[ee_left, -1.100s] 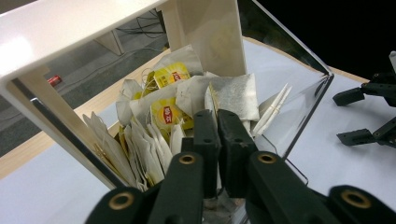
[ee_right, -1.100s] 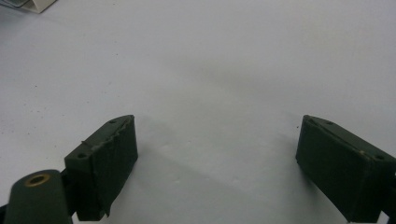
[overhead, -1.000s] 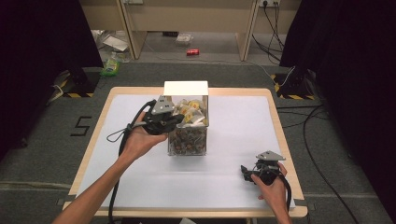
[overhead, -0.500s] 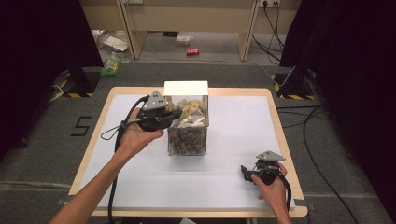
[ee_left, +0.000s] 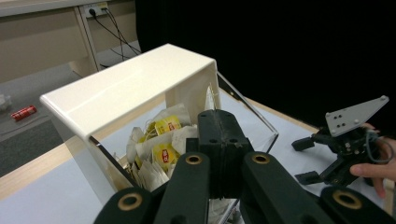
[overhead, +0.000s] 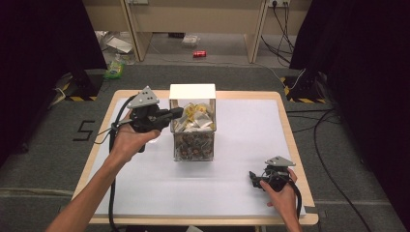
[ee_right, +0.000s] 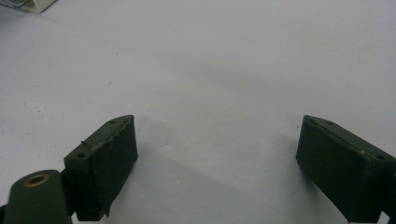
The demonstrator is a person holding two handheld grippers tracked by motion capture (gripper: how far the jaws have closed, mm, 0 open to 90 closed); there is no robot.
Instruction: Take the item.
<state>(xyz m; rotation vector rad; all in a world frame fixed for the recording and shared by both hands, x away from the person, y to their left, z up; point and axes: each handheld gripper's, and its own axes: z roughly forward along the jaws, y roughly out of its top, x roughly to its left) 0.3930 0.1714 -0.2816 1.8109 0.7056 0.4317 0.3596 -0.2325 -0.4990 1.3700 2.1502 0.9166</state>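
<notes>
Nearest the person, the right gripper (overhead: 261, 180) rests with jaws spread on the table (overhead: 241, 203), well apart from the clear box (overhead: 193, 123). The left gripper (ee_left: 224, 144), jaws pressed together and holding nothing, hovers over the box's tea bags (ee_left: 161, 140); none lies outside, so nothing looks done.

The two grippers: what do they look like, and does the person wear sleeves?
Both the left gripper and the right gripper are black, with blocky jaws, brass-coloured pivot rivets, a grey three-cornered plate on top and a trailing black cable. The forearms are bare; no sleeves show.
</notes>
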